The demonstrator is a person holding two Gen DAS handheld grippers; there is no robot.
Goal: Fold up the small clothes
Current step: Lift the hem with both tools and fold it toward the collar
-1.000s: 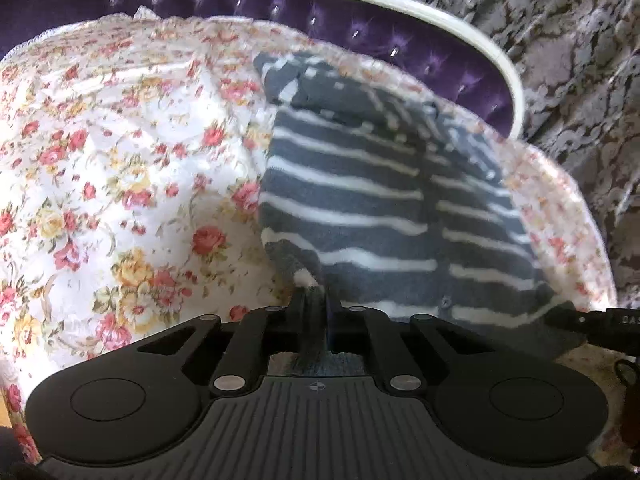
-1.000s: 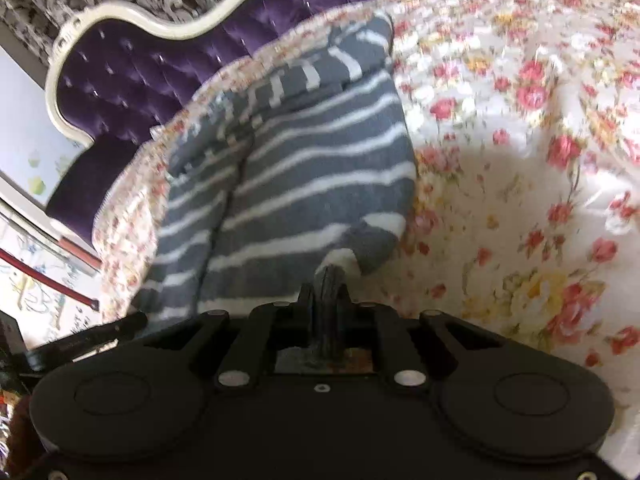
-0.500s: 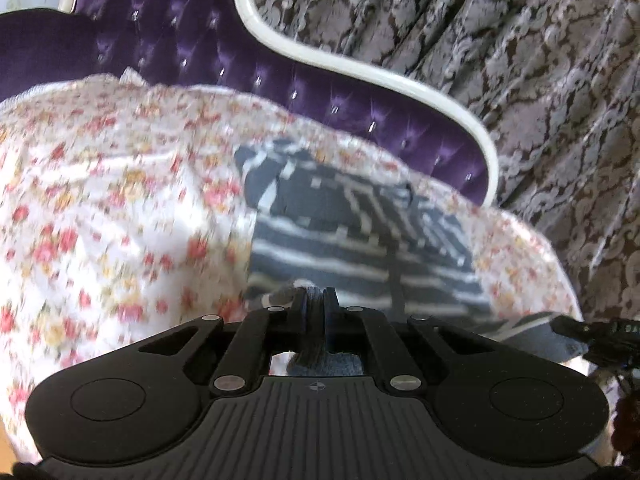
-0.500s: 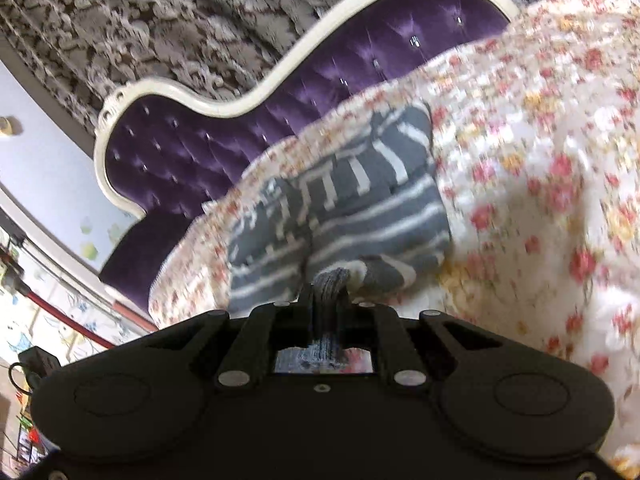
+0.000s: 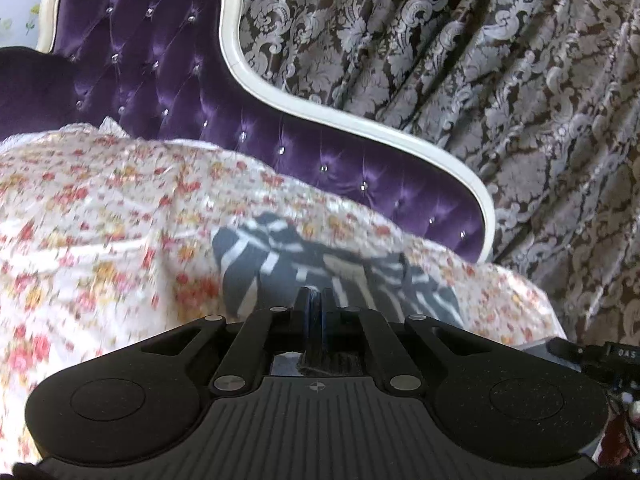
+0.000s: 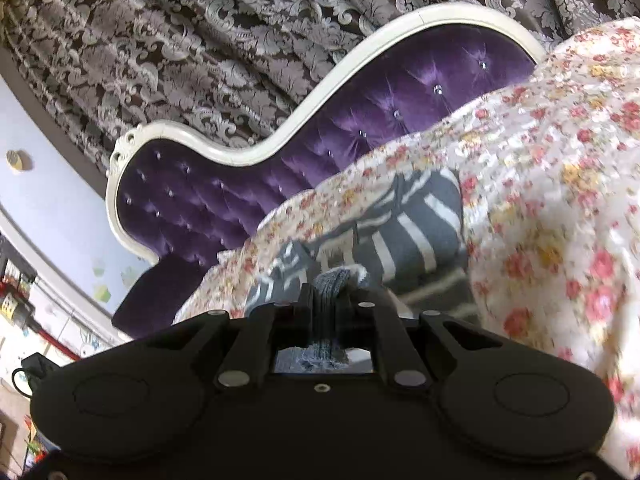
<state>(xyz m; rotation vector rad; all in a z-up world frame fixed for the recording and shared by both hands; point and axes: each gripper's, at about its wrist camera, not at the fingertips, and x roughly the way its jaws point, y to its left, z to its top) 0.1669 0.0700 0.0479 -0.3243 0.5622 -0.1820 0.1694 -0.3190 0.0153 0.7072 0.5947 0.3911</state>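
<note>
A small grey garment with white stripes (image 5: 276,264) lies on the floral bedspread (image 5: 100,240). My left gripper (image 5: 315,294) is shut on a pinch of its near edge, with fabric showing between the fingers. In the right wrist view the same striped garment (image 6: 416,232) rises from the bed, and my right gripper (image 6: 326,294) is shut on another bunched corner of it. Both held corners are lifted off the bedspread, while the far part of the garment still rests on it. The near hem is hidden behind the gripper bodies.
A purple tufted headboard (image 5: 168,80) with a white frame curves behind the bed. Patterned grey curtains (image 5: 480,60) hang beyond it. The right gripper's black body (image 5: 600,354) shows at the lower right of the left wrist view. The floral bedspread (image 6: 560,200) fills the right side.
Both grippers have risen and tilted up with the garment's corners. The garment now looks shorter and bunched, and more headboard and curtain fill the views.
</note>
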